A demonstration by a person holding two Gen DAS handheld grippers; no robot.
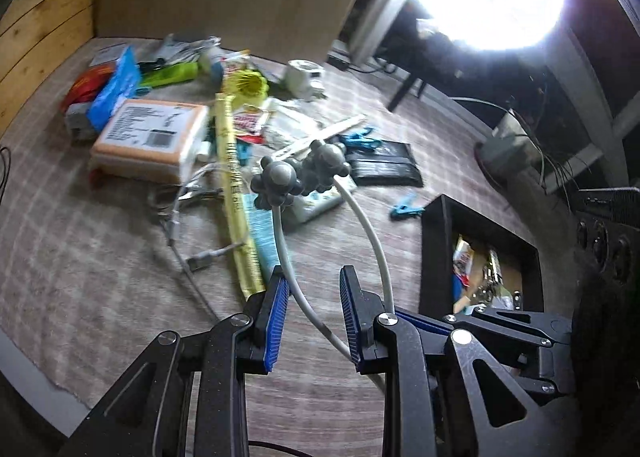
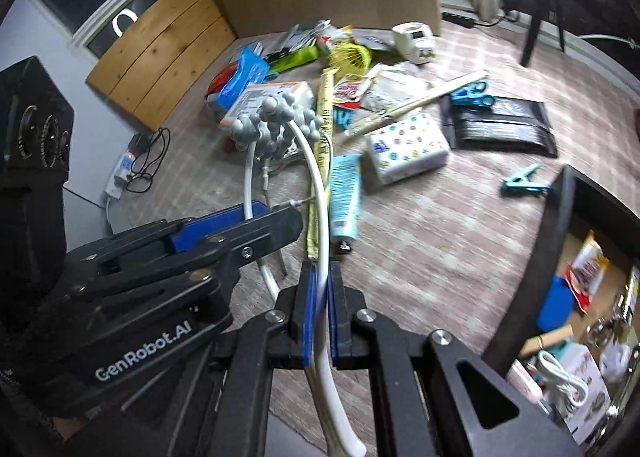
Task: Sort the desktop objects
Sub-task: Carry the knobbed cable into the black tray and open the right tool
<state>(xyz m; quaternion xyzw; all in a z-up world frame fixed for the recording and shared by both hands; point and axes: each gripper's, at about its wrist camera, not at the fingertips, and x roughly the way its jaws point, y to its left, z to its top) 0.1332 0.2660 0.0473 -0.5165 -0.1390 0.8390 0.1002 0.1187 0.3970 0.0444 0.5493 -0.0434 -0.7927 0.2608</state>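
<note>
Two black claws with blue pads hang side by side over a bench with a checked cloth point(image 2: 420, 249). The right claw point(image 2: 320, 321) is pinched tight on a white bendy arm of a massager point(image 2: 316, 161). The massager has two white arms, and each arm ends in one grey knobbly ball.

The left claw point(image 1: 314, 321) has its pads apart. One white arm passes between them, but I cannot tell if the pads touch it. The massager is up in the air above the cloth, with its grey balls point(image 1: 300, 173) out in front of the claws.

Down on the cloth lies a messy pile. I count one long yellow packet point(image 1: 234, 193), one orange box point(image 1: 148, 137), one spotty white box point(image 2: 408, 145), one light blue tube point(image 2: 344, 197), one black pouch point(image 2: 500, 129) and one white cable point(image 1: 192, 257). There are two blue clips, one alone near the bin point(image 1: 406, 210) and one by the pouch point(image 1: 362, 141). One black bin point(image 1: 434, 253) sits to the right, with small things in it.
</note>
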